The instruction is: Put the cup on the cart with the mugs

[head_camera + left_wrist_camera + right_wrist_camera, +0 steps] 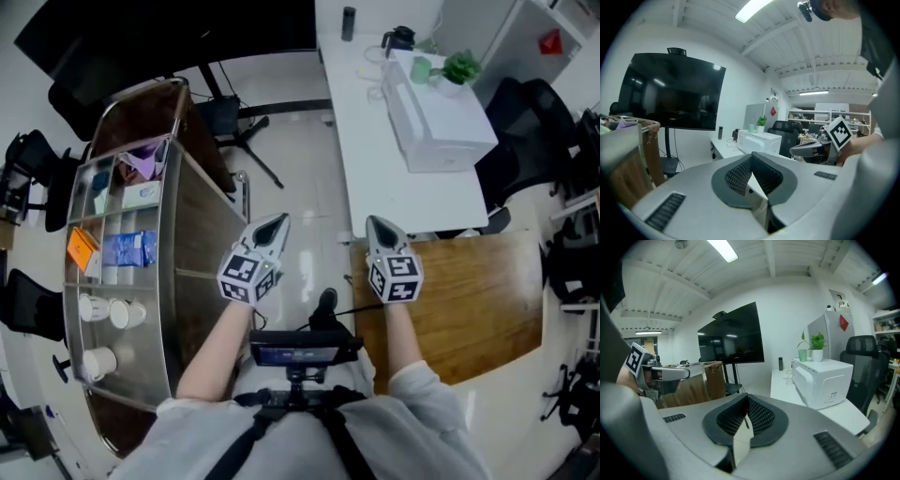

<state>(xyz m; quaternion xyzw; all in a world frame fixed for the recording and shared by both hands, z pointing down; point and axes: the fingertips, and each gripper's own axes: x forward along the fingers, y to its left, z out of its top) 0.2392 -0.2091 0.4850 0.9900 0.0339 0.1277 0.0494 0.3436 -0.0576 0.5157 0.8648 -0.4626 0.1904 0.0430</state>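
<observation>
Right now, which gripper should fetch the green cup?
Right, probably: the right gripper hangs nearer the white table whose microwave carries the green cup; the left gripper is beside the cart.

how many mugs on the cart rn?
3, all white, on top of the cart: one mug beside a second, the third nearer the person. Lower levels are hidden, so there may be more.

White table (370, 150) with microwave (436, 120), green cup (421, 68), potted plant (460, 67); cart (204, 239) with white mugs (125, 313).
</observation>
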